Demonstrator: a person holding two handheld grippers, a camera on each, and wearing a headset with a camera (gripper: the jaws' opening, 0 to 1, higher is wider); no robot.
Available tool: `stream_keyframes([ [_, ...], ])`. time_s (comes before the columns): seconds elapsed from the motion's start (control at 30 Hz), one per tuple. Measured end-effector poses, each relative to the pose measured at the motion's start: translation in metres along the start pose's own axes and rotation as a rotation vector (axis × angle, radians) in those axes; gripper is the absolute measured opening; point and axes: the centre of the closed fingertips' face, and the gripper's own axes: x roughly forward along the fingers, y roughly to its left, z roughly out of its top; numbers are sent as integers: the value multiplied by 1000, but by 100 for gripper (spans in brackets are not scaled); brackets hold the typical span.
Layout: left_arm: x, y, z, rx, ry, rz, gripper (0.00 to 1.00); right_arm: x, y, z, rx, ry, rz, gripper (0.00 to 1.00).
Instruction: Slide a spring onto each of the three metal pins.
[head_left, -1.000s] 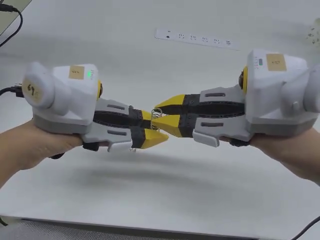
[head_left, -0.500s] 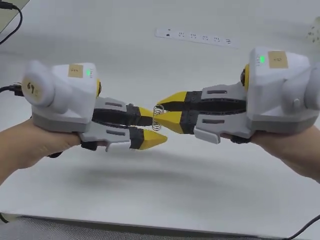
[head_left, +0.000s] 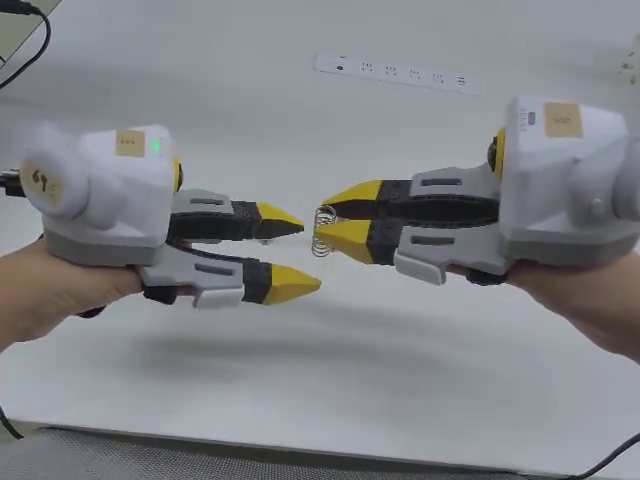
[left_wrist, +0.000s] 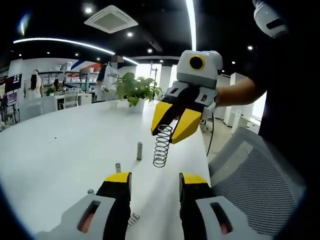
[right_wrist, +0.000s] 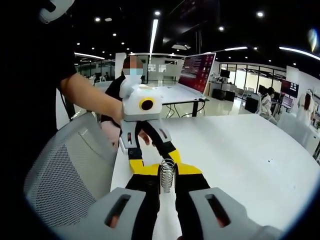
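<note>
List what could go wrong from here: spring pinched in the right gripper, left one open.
1. The right gripper pinches the spring by one end only. The rest hangs free over the table, so it may slip out and bounce away.
2. The left gripper faces it with jaws open. Closing on the loose coils could knock or bend it.
3. The pin on the table is thin, so a swaying spring may miss it.

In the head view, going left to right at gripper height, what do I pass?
left hand → left gripper, jaws open → spring → right gripper, shut on the spring → right hand
</note>
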Motion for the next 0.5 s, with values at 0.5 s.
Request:
stream_keyframes([
  [0.5, -37, 23, -29, -42, 39, 125, 53, -4, -7, -9, -20, 28, -33, 8],
])
